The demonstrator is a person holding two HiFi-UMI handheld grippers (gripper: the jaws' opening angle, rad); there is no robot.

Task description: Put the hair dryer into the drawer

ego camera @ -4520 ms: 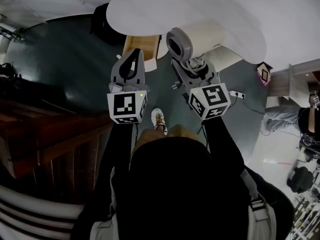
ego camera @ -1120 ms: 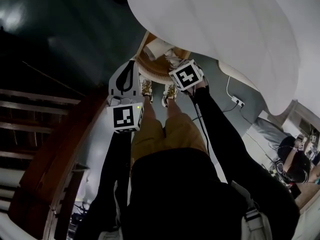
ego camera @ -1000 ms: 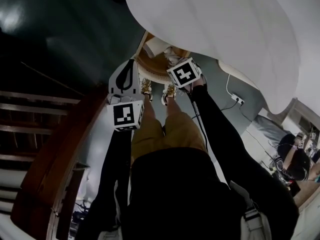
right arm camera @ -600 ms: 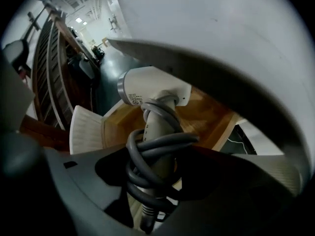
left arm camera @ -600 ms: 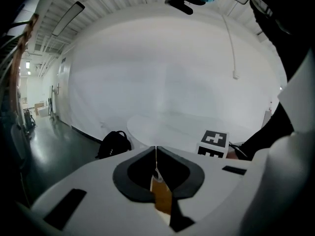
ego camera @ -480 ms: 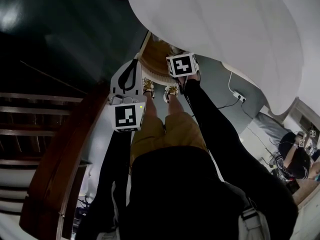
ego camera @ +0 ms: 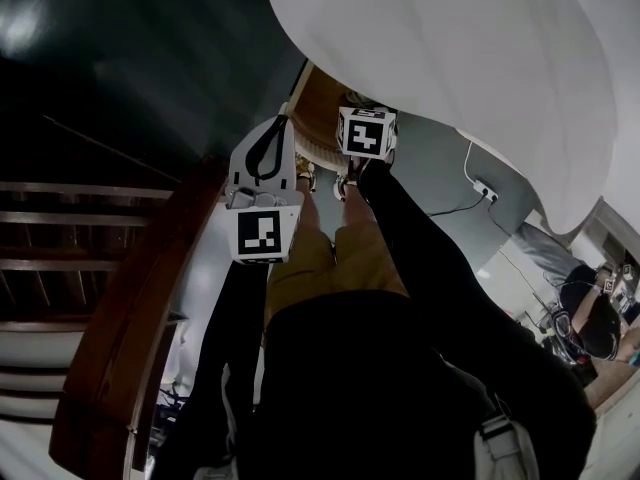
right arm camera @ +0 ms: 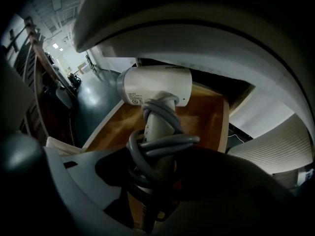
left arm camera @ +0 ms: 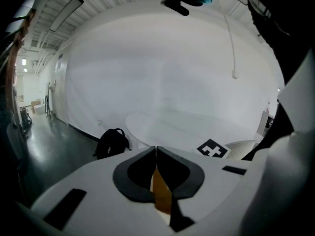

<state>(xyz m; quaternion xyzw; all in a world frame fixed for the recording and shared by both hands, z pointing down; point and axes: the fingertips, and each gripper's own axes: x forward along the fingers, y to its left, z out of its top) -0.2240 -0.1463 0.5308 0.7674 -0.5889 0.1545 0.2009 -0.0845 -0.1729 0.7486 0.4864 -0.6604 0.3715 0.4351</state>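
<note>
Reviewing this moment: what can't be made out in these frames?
- Head view: hair dryer hidden behind the right hand-held gripper and its cube.
- Head view: most of the drawer hidden under the table top.
- Right gripper view: whether the hair dryer touches the drawer floor; the angle doesn't show it.
- Right gripper view: print on the label too small; end of the cord lost in shadow.

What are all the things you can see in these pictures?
hair dryer: one, white, grey cord wound round its handle, held over the drawer
drawer: one, brown wood, open under the table
table: one, white, above the drawer
backpack: one, black, on the floor by the table
power strip: one, white, on the floor, right
stairs: one flight, dark wood, left
right tongs: one, pale grey, shut on the hair dryer's handle
left tongs: one, pale grey, shut, empty
</note>
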